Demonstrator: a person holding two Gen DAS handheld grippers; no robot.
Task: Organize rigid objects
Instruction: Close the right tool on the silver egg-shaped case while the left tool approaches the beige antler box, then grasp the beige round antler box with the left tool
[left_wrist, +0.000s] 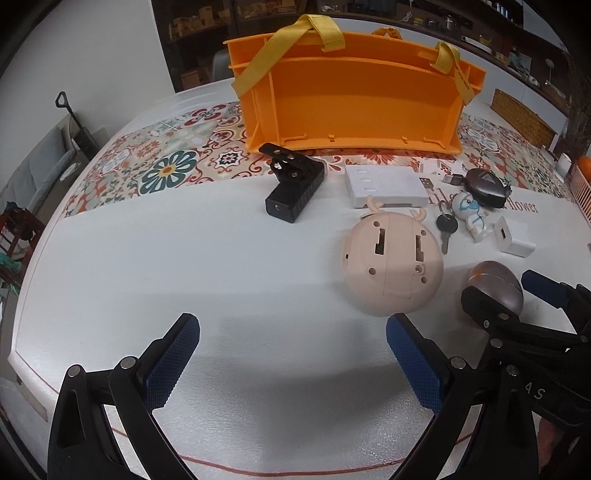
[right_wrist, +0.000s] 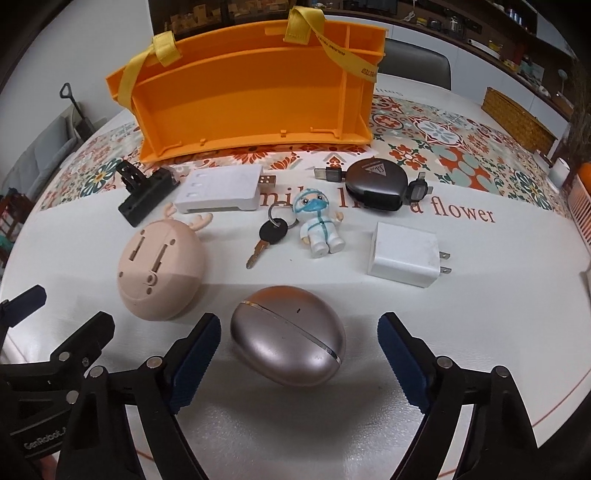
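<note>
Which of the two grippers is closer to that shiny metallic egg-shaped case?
The right gripper: the shiny metallic egg-shaped case sits between its open fingers. The left gripper is open over bare table, off to the case's left.

Left claw (left_wrist: 291, 358) spread wide over white table (left_wrist: 184, 266), orange organizer (left_wrist: 351, 99) behind

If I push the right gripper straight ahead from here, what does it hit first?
Most likely the metallic egg-shaped case: it lies on the table directly between the open fingers of the right gripper, nothing nearer. Exact depth is hard to judge through the fisheye.
</note>
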